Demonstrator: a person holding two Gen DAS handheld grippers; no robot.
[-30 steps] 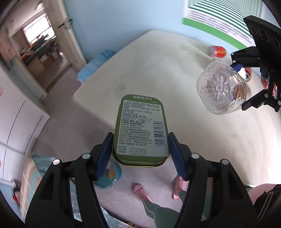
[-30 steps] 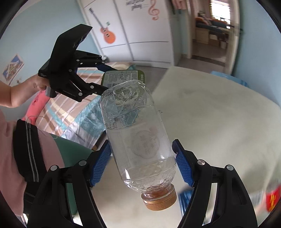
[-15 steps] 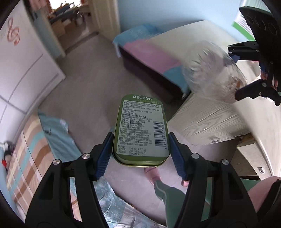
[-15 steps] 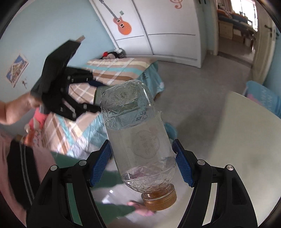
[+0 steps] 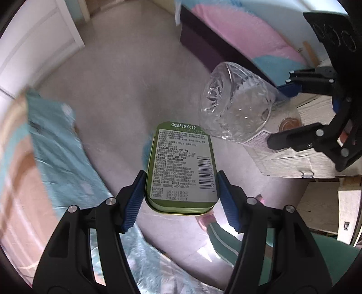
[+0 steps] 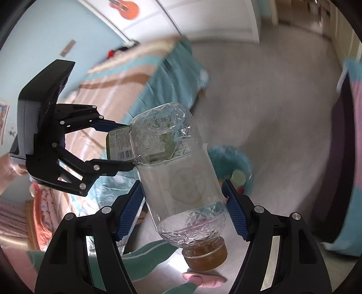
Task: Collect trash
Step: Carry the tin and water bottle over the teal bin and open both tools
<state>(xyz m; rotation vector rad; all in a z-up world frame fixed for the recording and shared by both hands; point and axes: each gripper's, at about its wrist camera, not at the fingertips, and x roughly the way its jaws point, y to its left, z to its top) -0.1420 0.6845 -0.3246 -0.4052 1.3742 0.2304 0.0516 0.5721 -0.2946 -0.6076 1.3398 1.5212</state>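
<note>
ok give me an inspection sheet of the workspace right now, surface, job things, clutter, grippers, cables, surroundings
surface: grey floor below both grippers.
job's things: green tin, printed label facing the camera; clear plastic bottle, brown cap toward the camera.
clutter: teal round thing on the floor with items inside; too blurred to name.
grippers: left gripper shut on the tin; right gripper shut on the bottle; both held in the air.
cables: nothing seen.
surroundings: striped bedding, white wardrobe with guitar sticker, pink slipper, person's green trouser leg.
</note>
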